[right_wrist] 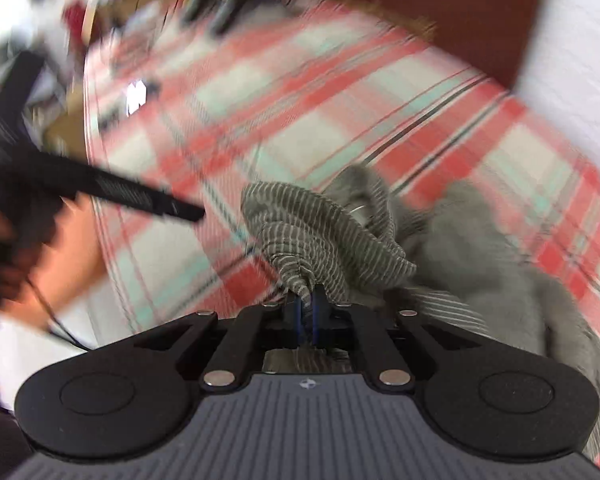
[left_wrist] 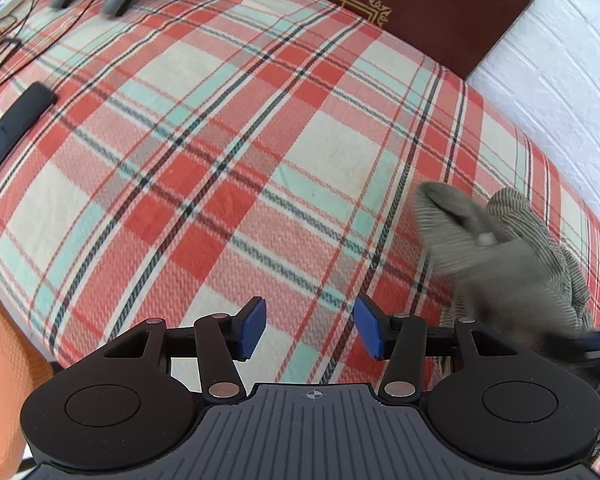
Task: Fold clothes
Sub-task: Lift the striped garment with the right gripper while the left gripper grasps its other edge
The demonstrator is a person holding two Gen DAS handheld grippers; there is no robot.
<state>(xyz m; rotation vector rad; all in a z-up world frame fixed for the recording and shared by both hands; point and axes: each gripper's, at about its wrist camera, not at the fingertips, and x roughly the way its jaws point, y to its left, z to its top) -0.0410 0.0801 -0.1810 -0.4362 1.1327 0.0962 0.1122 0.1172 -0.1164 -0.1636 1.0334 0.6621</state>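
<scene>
Right gripper (right_wrist: 306, 312) clamped on striped grey garment (right_wrist: 320, 236), bunched on plaid blanket (left_wrist: 220, 140) near its right edge. Left gripper (left_wrist: 310, 328) jaws apart, empty, above blanket beside garment.

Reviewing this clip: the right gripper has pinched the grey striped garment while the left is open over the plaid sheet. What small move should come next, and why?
Probably bring the left gripper across to the grey striped garment and pinch a second edge. Its jaws stand open over bare plaid sheet, holding nothing, while the right gripper is shut on a bunched fold. The cloth lies crumpled, so it likely needs two grips to spread flat.
</scene>
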